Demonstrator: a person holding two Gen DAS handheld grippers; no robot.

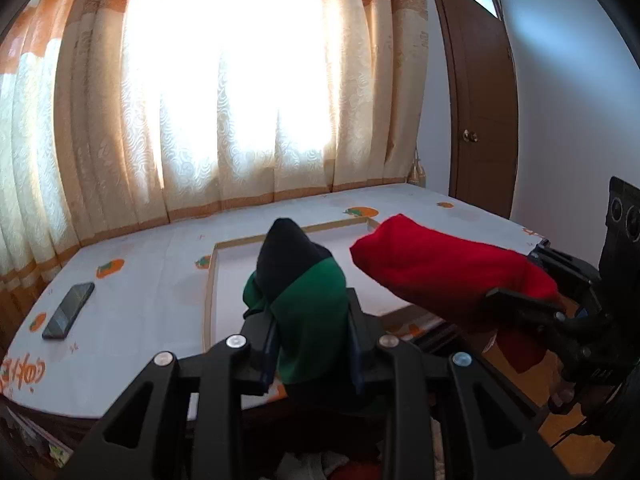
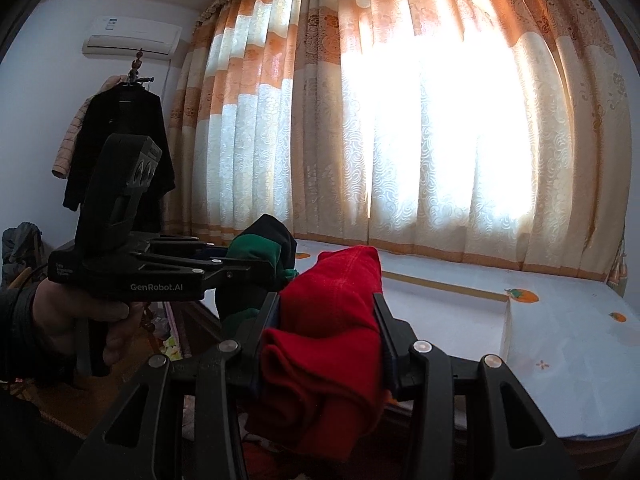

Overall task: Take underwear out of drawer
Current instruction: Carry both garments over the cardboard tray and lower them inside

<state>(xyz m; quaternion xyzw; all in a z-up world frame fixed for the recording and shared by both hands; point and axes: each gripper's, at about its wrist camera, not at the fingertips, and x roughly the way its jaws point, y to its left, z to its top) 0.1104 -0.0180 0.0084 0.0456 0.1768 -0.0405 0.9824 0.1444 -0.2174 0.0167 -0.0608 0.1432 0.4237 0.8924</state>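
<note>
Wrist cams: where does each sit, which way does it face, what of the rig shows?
Left wrist: on the left gripper, facing bed and curtain; its fingers clamp a green-black garment; right gripper at right.
Right wrist: on the right gripper, facing the curtain; fingers clamp a red garment; left gripper and hand at left.
Shared: both garments, both grippers, bed, curtain, a shallow tray.

Your left tool [image 2: 256, 268] is matte black, its linkage arms cut with slots and pinned with silver screws, and its side plate reads "GenRobot.AI" in white. Behind its arms rises a black camera housing with round lenses. Your left hand [image 2: 76, 316] wears a dark sleeve.
</note>
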